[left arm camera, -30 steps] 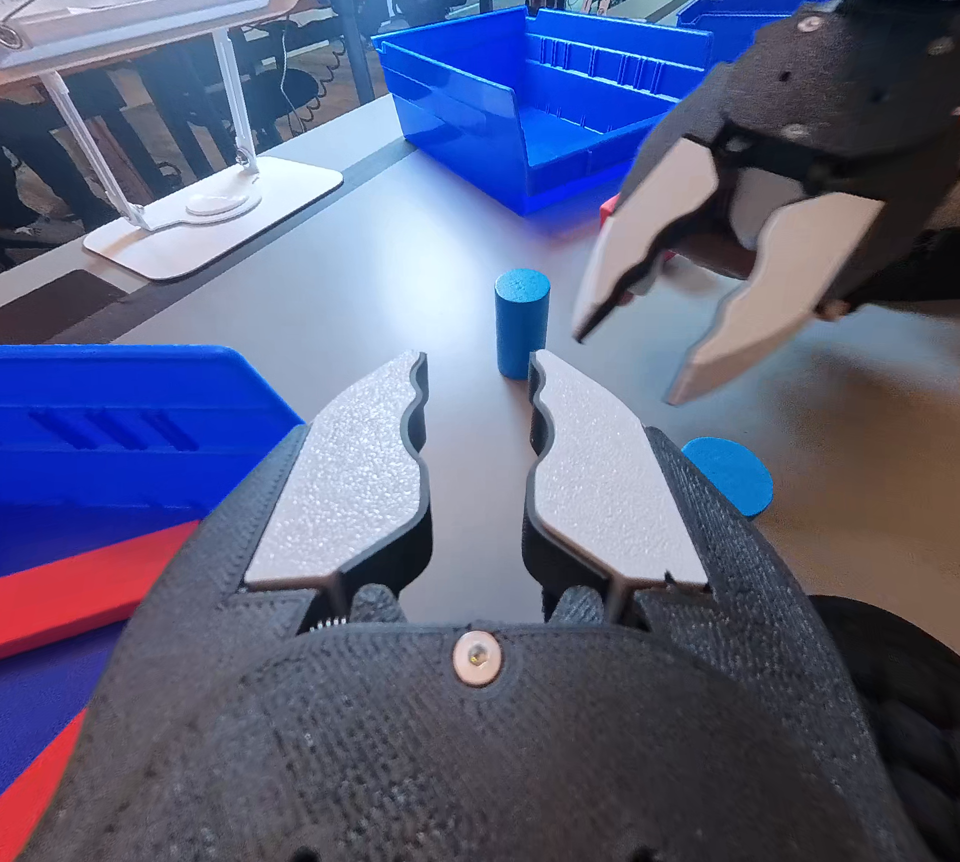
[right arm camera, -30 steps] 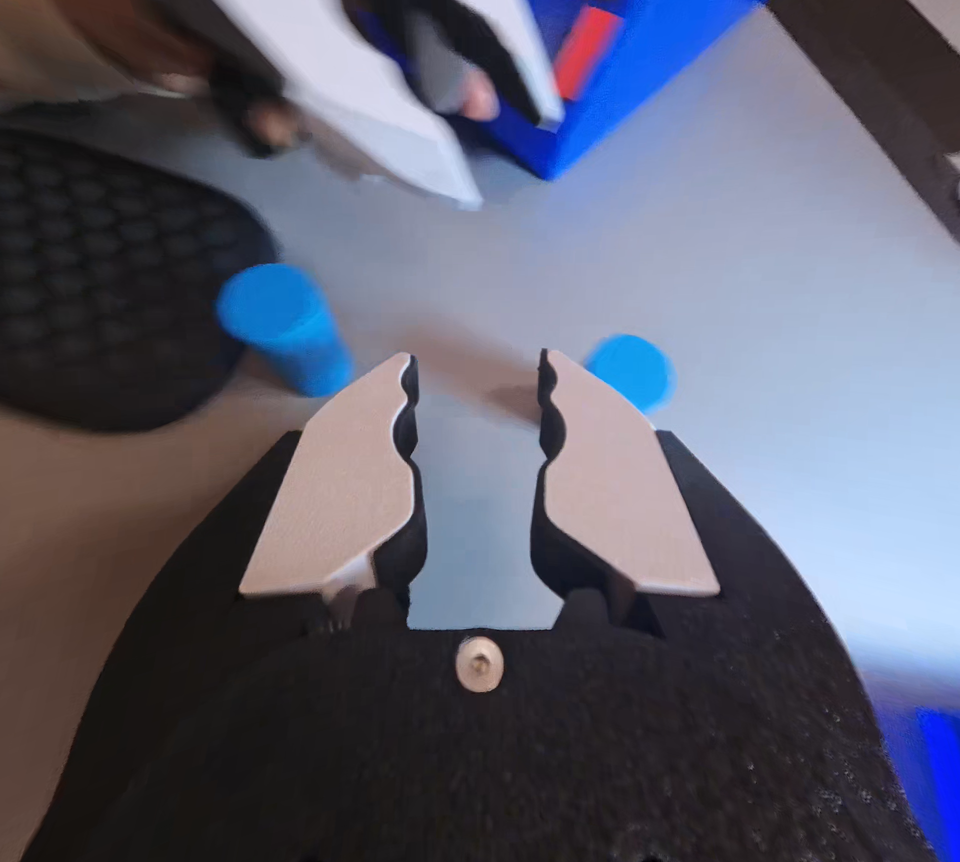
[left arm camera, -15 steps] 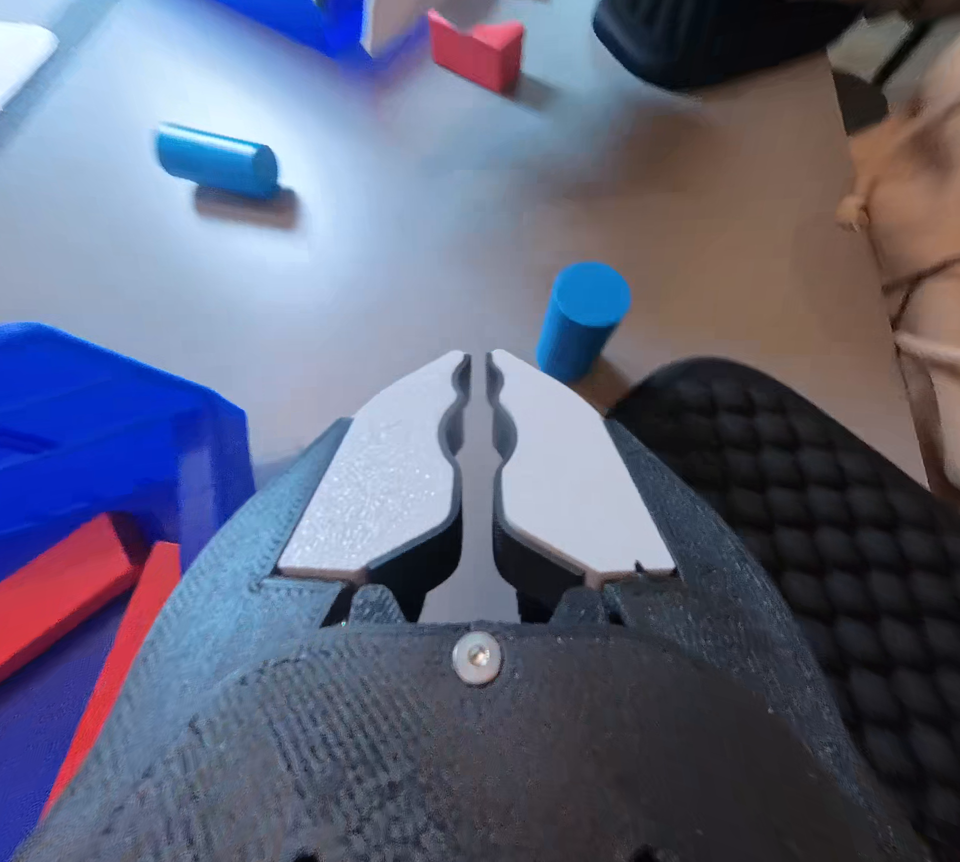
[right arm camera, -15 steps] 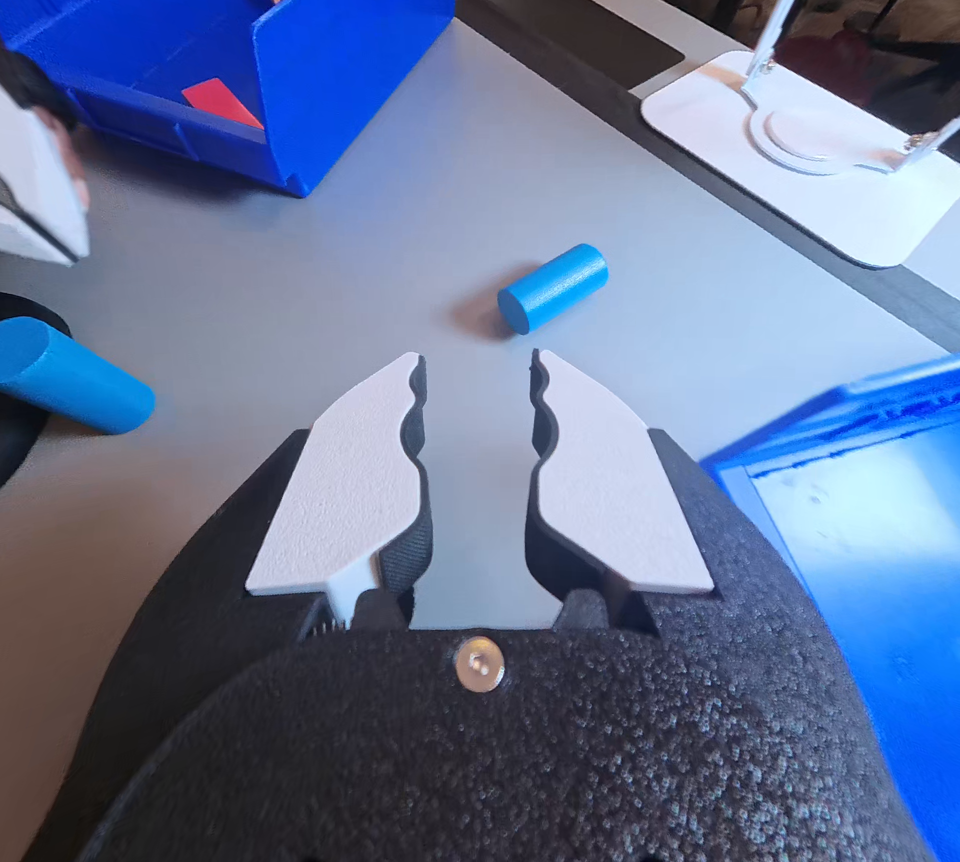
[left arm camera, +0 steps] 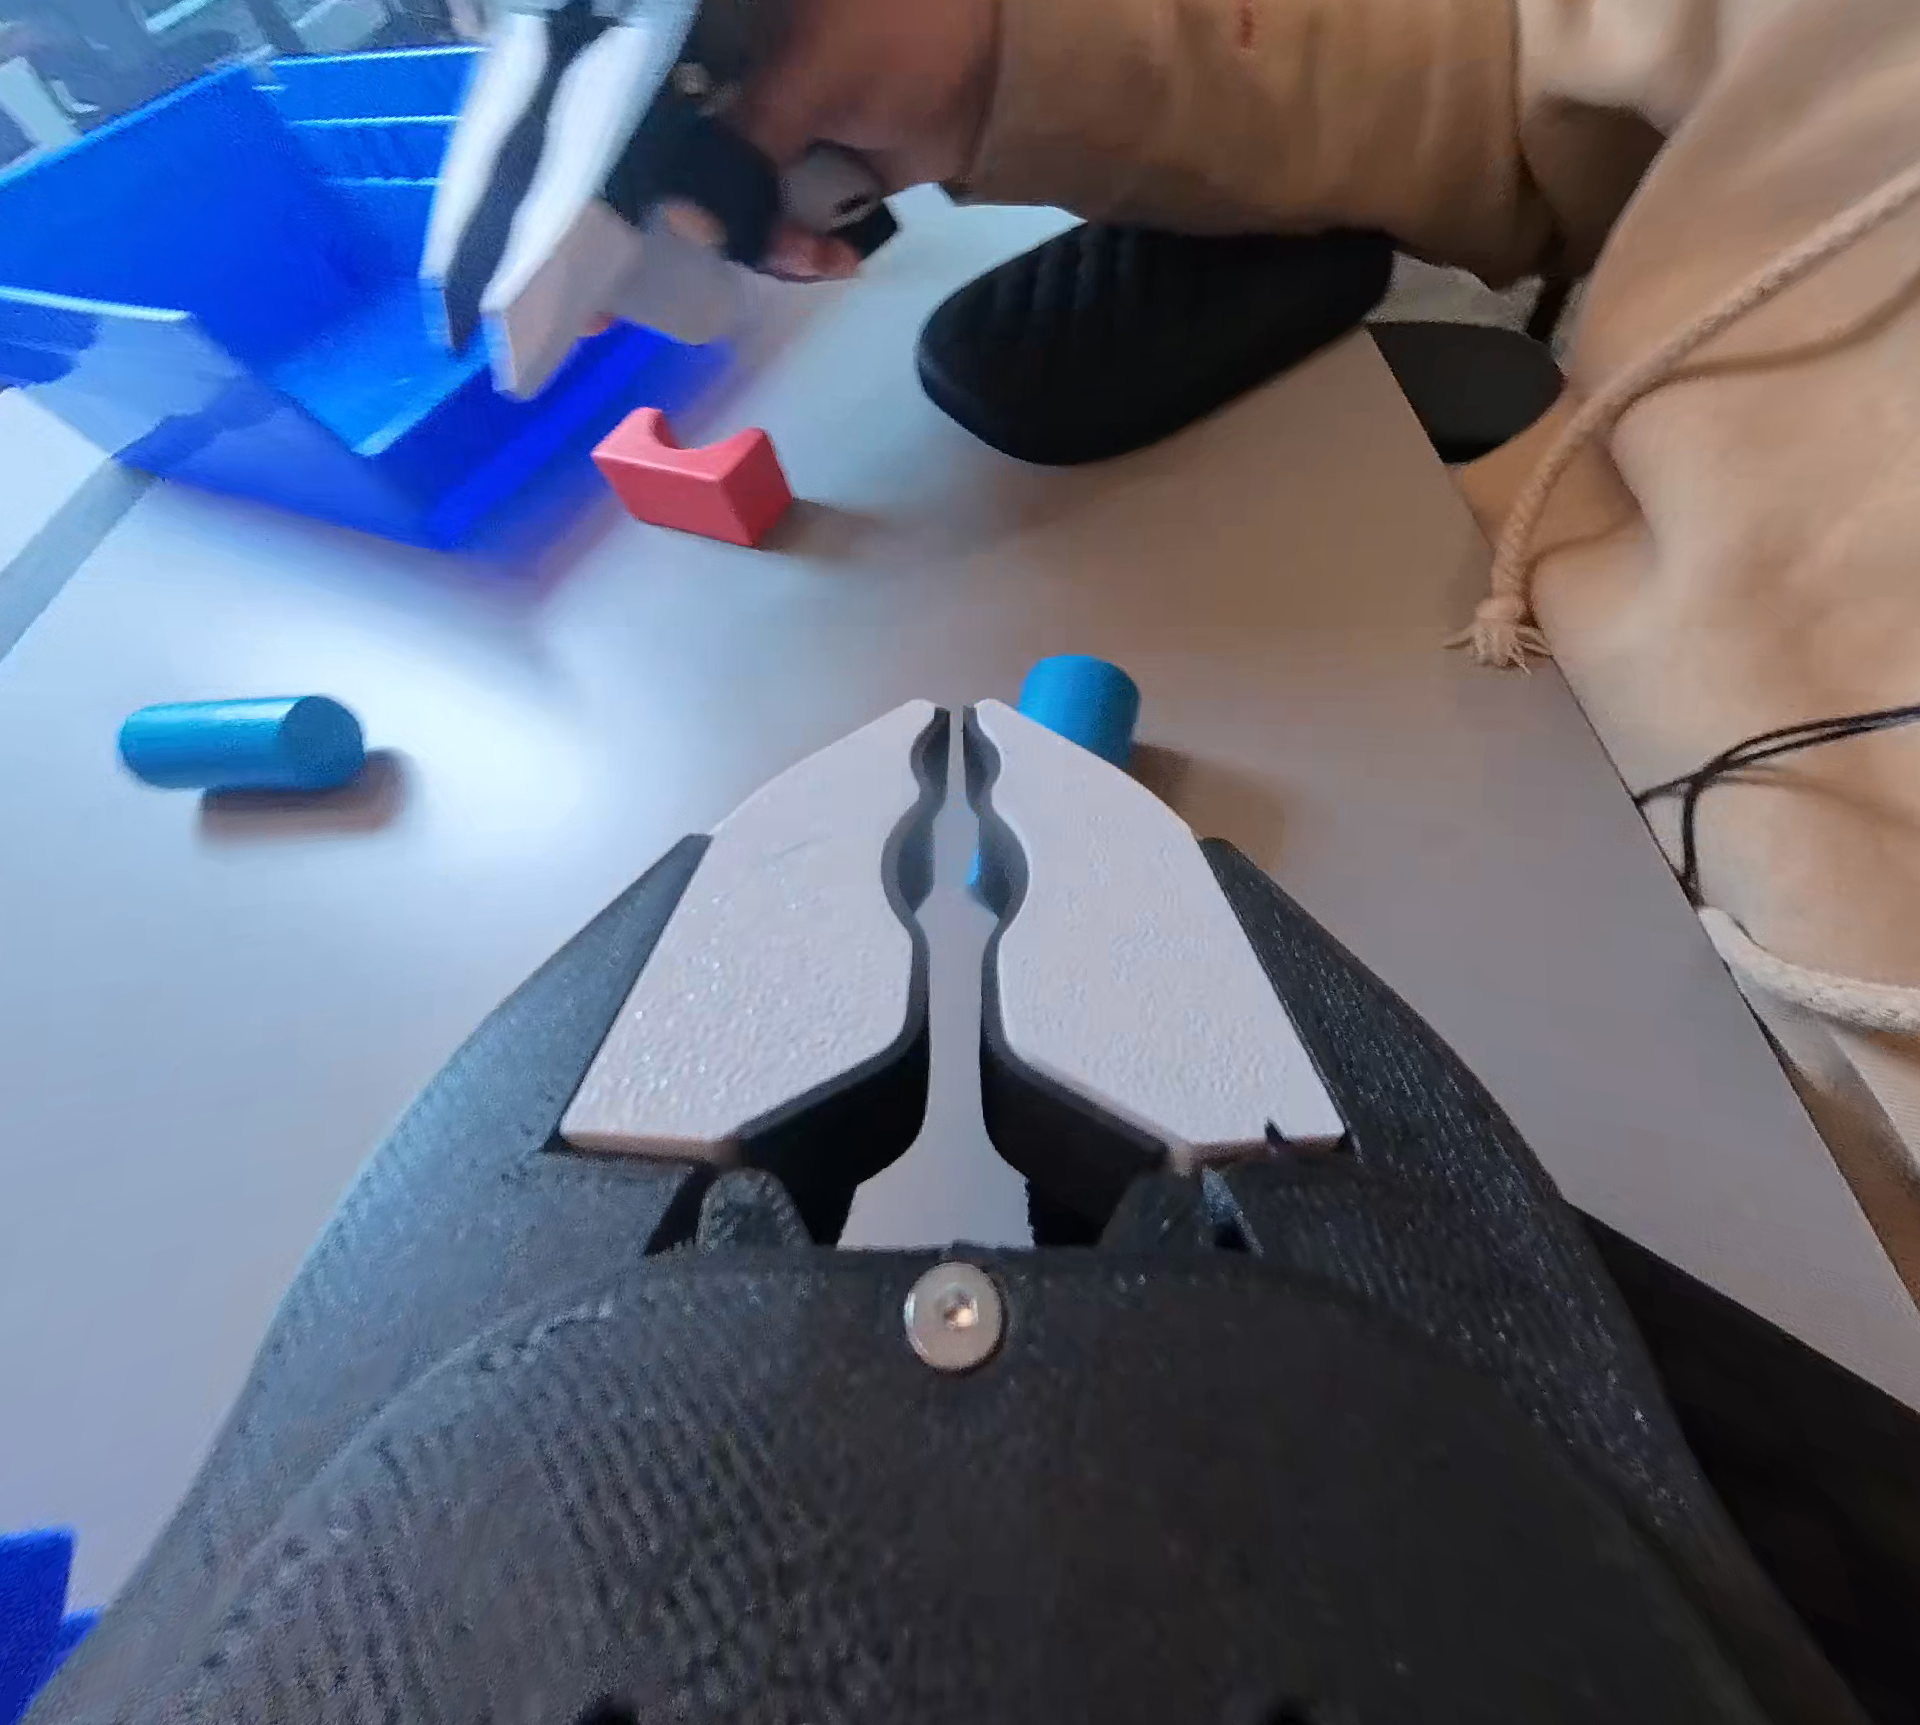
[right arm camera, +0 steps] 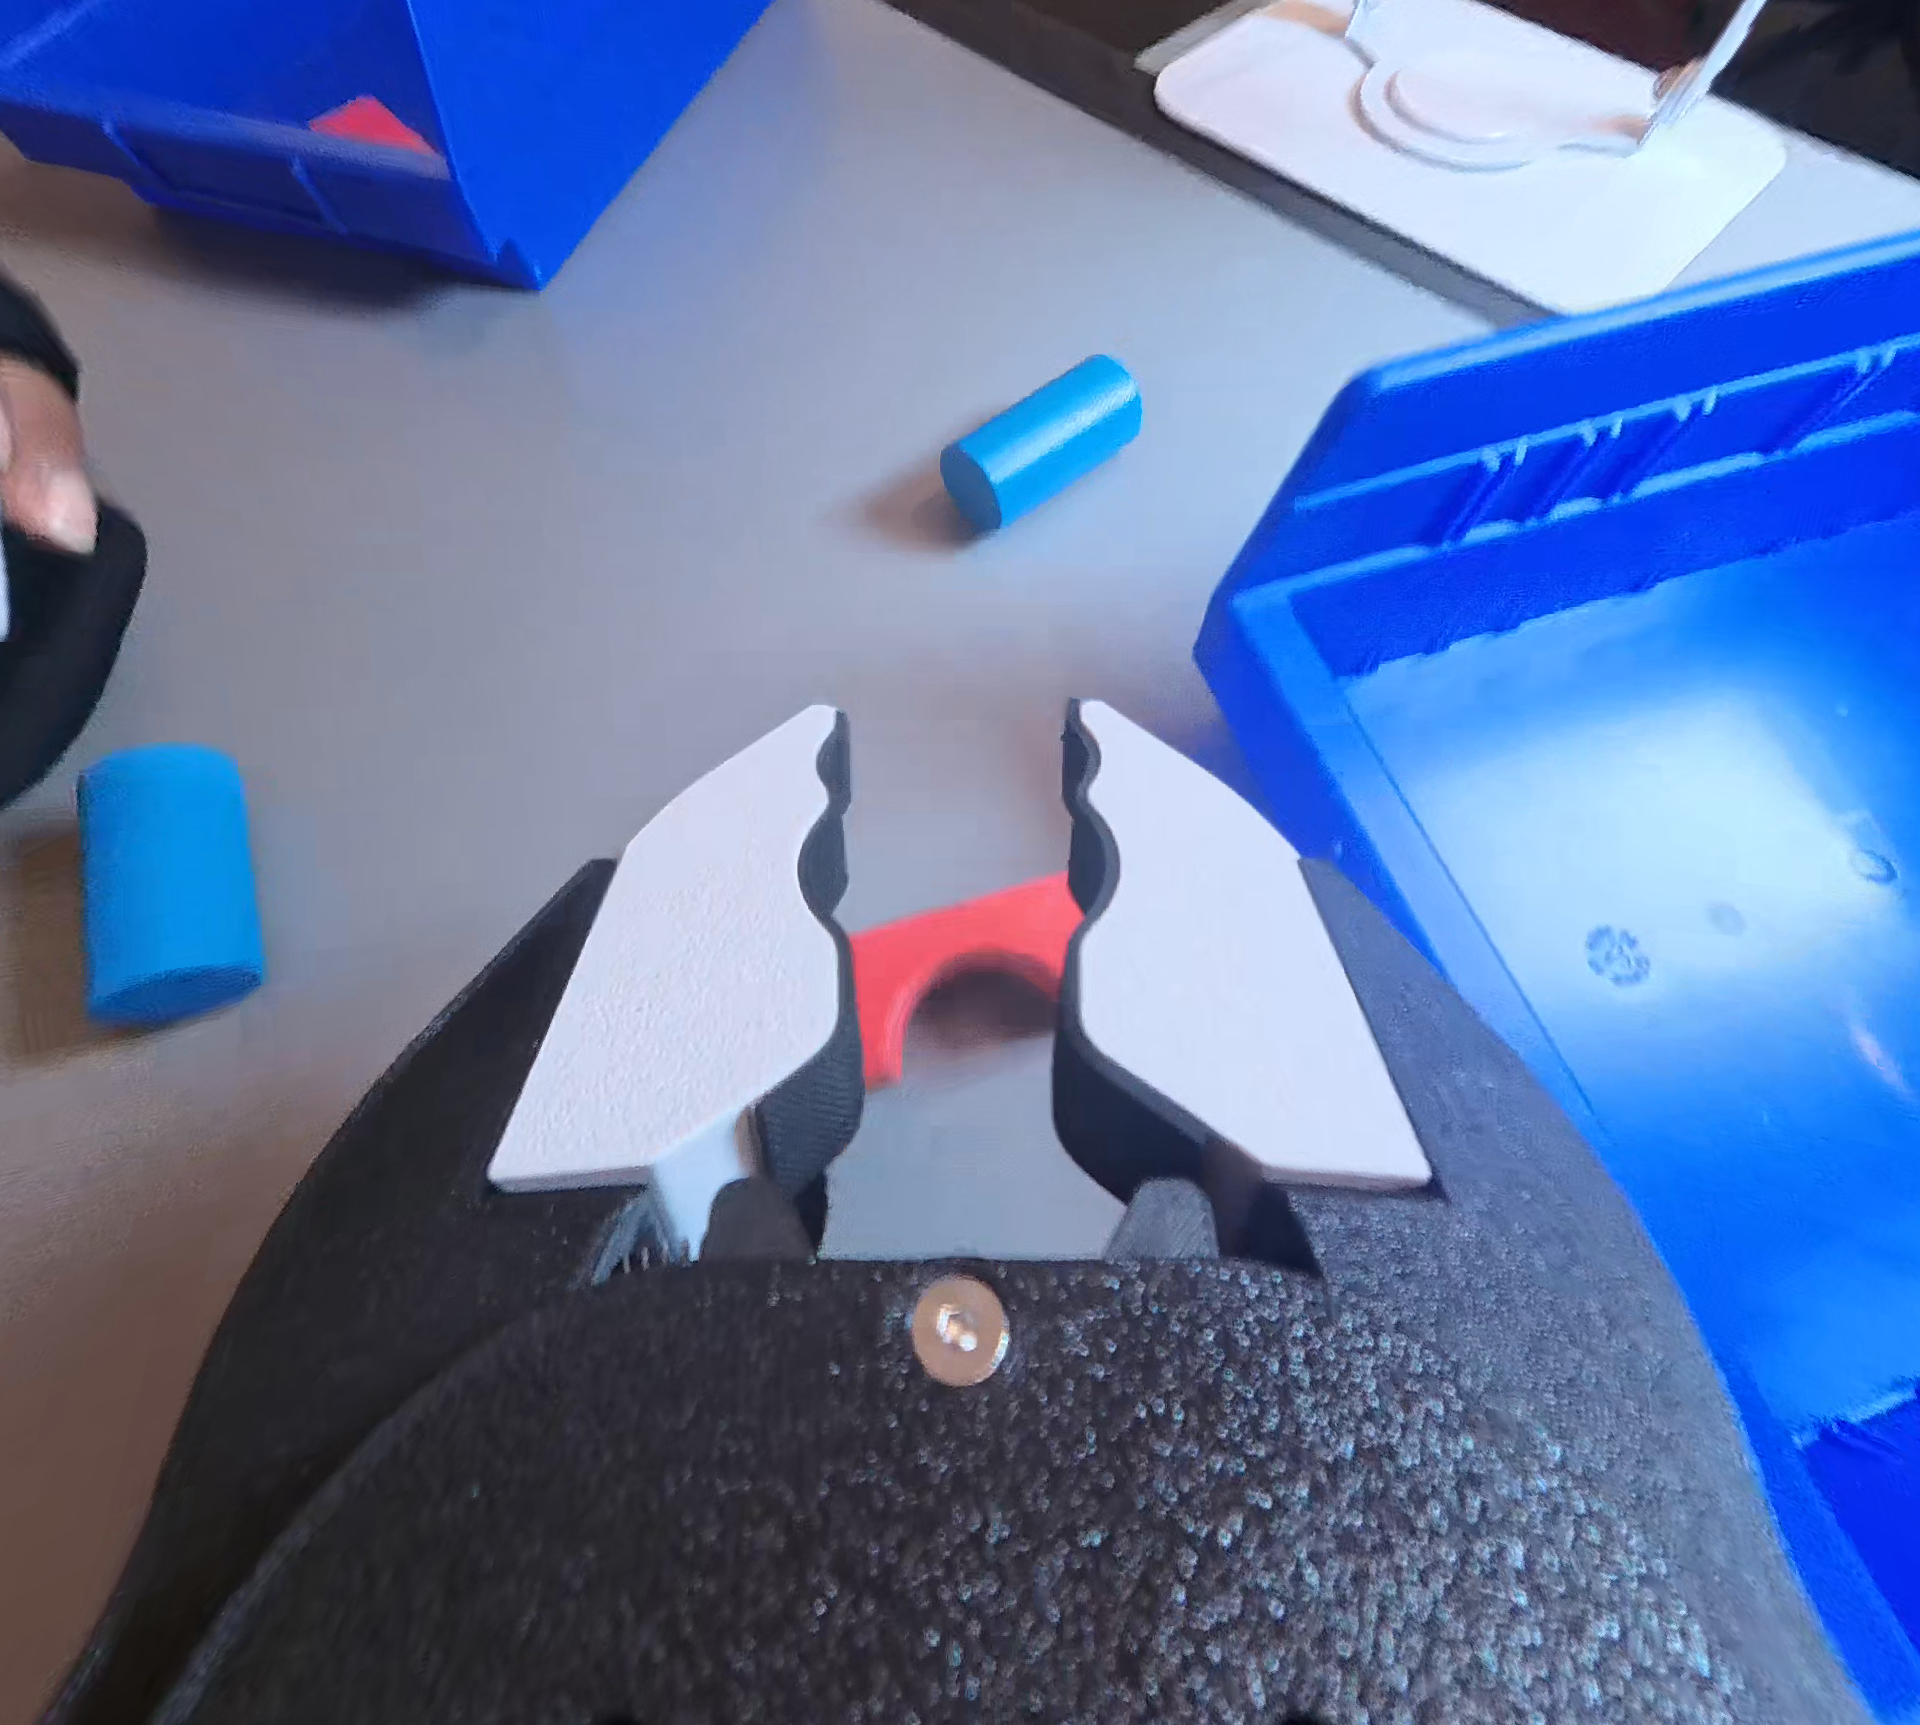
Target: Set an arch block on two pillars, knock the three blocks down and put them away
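The red arch block (right arm camera: 961, 953) lay on the grey surface (right arm camera: 623, 532), seen through the gap of the right claw (right arm camera: 956, 730), whose jaws stood wide above it without touching. One blue pillar (right arm camera: 1039, 444) lay on its side near the middle of the surface, well apart from the arch; the other (left arm camera: 1081, 704) lay nearer the person's edge, just past the tips of the left claw (left arm camera: 956, 719), whose jaws were almost together and held nothing. A blue bin (right arm camera: 1558, 740) stood just beside the arch, another (right arm camera: 468, 13) toward the far edge. Open surface lay between the blocks. A beige sleeve (left arm camera: 1299, 65) reached over the surface.
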Available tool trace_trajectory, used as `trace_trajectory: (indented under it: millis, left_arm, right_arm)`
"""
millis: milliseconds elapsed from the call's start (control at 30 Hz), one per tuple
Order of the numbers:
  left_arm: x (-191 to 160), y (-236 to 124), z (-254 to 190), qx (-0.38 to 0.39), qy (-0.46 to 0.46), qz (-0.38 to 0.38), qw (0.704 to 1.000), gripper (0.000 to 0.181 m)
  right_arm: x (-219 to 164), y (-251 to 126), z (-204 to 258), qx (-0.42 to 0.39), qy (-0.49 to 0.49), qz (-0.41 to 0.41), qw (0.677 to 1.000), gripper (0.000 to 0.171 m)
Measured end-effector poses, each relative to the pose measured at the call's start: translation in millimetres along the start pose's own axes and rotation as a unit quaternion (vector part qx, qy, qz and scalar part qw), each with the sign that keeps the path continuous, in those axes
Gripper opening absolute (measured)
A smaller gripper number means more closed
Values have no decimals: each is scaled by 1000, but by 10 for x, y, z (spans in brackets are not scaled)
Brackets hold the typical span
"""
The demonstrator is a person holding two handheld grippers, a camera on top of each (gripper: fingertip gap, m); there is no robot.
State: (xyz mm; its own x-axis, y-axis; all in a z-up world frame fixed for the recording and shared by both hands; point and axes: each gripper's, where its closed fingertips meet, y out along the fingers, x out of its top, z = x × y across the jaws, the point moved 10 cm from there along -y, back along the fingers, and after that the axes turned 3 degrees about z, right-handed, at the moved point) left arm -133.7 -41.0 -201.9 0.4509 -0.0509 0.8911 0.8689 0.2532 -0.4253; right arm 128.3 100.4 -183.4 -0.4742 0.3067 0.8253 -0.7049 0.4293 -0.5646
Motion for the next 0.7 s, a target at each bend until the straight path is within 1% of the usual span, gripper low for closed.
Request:
trace_trajectory:
  millis: [67, 133, 167, 200, 267, 300, 333, 400, 467, 533, 600, 667, 700]
  left_arm:
    - [-23, -71, 80, 17, -24, -20, 999, 3]
    - [-47, -104, 142, 28, -45, -34, 998, 4]
    - [-61, -103, 164, 32, -52, -37, 997, 5]
    - [-80, -92, 179, 34, -58, -36, 997, 5]
    - [-118, -50, 186, 33, -65, -31, 997, 5]
    - [-135, -23, 179, 28, -67, -27, 997, 5]
    - [-150, 5, 168, 24, -66, -22, 997, 5]
    - [-167, 33, 157, 34, -50, -6, 998, 5]
    - [-179, 35, 150, 38, -43, -5, 998, 5]
    - [-191, 35, 166, 44, -50, -6, 998, 5]
    - [-206, 40, 184, 43, -58, -6, 997, 5]
    - [-211, 43, 188, 43, -60, -5, 997, 5]
    - [-211, 44, 183, 43, -58, -5, 997, 5]
  right_arm:
    - [-113, -70, -27, 9, -2, 30, 1000, 58]
    - [-230, -111, -31, 21, -3, 53, 998, 83]
    - [-283, -109, -22, 28, -6, 67, 997, 92]
    - [-332, -83, -12, 29, -12, 83, 996, 96]
    - [-416, 36, 1, 11, -39, 116, 992, 95]
    - [-449, 109, -16, -15, -61, 131, 989, 80]
    - [-459, 162, -29, -37, -79, 139, 986, 74]
    - [-384, 169, -34, -55, -98, 120, 986, 73]
    - [-244, 111, -85, -78, -93, 60, 991, 73]
    - [-120, 23, -221, -115, -55, -4, 992, 74]
    - [-85, -70, -431, -176, -1, -32, 984, 74]
    - [-137, -143, -616, -233, 31, -40, 971, 87]
    - [-169, -184, -669, -255, 36, -51, 965, 90]
